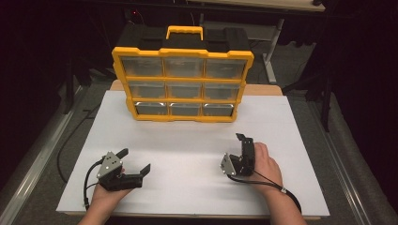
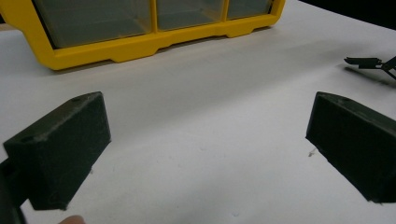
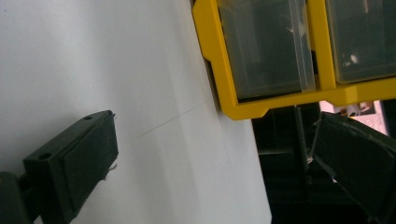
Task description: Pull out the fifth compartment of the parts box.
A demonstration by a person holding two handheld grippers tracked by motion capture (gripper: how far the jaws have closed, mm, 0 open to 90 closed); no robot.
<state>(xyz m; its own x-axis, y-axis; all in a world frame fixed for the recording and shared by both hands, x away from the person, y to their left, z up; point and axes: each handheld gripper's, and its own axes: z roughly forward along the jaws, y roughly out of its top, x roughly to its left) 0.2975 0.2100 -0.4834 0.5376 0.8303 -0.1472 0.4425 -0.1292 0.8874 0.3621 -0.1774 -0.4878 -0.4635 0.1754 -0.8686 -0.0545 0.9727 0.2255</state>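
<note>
A yellow and black organiser case (image 1: 182,84) with several clear drawers stands upright at the back middle of the white table top (image 1: 187,154). My left gripper (image 1: 135,160) rests near the front left, held by a hand, jaws spread wide and empty. In the left gripper view its fingers (image 2: 60,149) frame bare table, with the case's lower edge (image 2: 140,46) beyond. My right gripper (image 1: 244,141) sits front right, turned on its side, open with nothing in it. In the right gripper view the case's corner (image 3: 317,46) lies ahead of the gripper (image 3: 210,158).
The white table top ends at its right edge (image 3: 243,154), with dark floor beyond. The right gripper's tip (image 2: 369,62) shows at the far right of the left gripper view. Cables trail from both grippers (image 1: 87,183). A table leg (image 1: 270,65) stands behind the case.
</note>
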